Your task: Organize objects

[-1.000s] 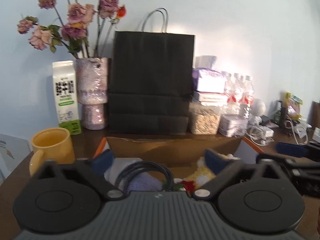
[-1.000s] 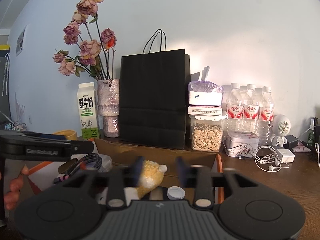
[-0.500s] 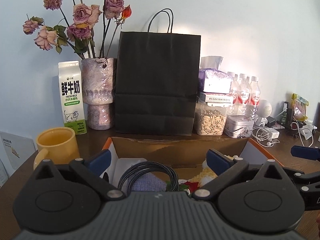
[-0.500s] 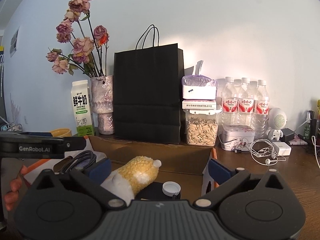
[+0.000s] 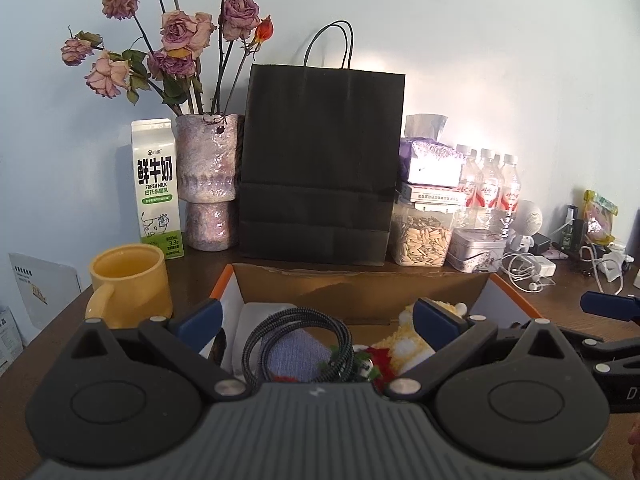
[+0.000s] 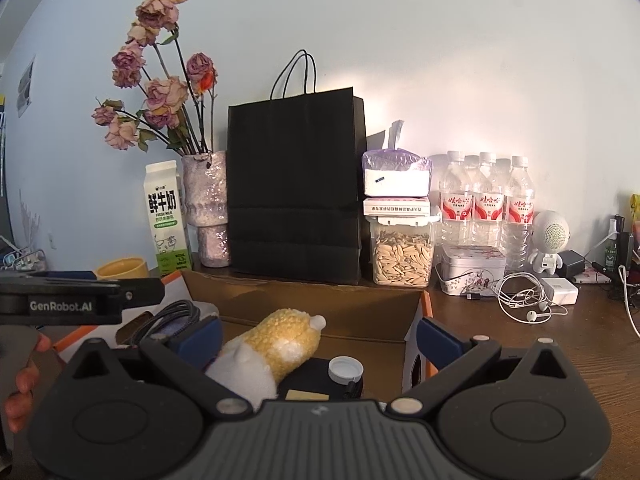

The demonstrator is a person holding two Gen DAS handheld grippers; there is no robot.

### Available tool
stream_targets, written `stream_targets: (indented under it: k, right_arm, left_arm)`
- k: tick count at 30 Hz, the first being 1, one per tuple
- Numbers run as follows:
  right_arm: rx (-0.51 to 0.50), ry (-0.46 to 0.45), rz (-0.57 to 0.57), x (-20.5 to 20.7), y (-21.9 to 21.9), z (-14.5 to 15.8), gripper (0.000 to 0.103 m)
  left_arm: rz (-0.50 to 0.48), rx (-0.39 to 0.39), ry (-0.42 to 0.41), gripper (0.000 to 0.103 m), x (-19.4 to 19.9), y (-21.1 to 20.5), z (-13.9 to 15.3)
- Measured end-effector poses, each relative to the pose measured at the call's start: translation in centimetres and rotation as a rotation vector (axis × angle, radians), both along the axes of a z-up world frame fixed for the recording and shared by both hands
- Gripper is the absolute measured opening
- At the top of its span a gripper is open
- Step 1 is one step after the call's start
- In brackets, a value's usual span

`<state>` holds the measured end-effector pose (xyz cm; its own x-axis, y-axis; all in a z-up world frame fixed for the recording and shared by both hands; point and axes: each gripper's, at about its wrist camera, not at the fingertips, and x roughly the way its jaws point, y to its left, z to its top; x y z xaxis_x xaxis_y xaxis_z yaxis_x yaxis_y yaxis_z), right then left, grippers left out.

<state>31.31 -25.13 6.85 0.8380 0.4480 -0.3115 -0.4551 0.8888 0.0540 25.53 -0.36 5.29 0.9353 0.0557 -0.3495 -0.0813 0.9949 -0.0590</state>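
Both the left gripper [image 5: 318, 320] and right gripper [image 6: 318, 334] are standing wide open, holding nothing, hiding the cardboard box's [image 5: 360, 288] near part on the brown table [image 6: 540, 344].

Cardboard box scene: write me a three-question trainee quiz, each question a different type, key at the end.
1. True or false: the plush toy lies inside the cardboard box.
2. Multiple choice: what stands directly left of the black paper bag? A) water bottles B) vase of dried roses C) seed container
3. Fill in: both the left hand-held gripper and the right hand-held gripper are ____.

Key: 1 true; 2 B; 3 open
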Motion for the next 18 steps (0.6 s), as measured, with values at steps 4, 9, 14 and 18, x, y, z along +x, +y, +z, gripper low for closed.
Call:
stream_targets:
  k: [4,9,14,18]
  right_arm:
    - [0.003,0.014,-0.003,-2.7,-0.6,0.9,0.103]
    - [0.011,0.042,-0.021,-6.8,-1.7,1.5,0.103]
    - [-0.01,0.081,-0.032,-10.9,-2.1,1.3,0.103]
    - [-0.015,0.093,-0.025,-14.0,-2.1,1.0,0.103]
  left_arm:
    - [-0.009,0.003,0.037,0.103,-2.7,-0.1,0.5]
    - [-0.005,0.027,0.078,0.103,-7.0,-0.3,1.0]
    - [-0.013,0.041,0.124,0.103,-11.7,-0.6,0.7]
    - [-0.01,0.042,0.147,0.103,-15.1,-0.5,0.1]
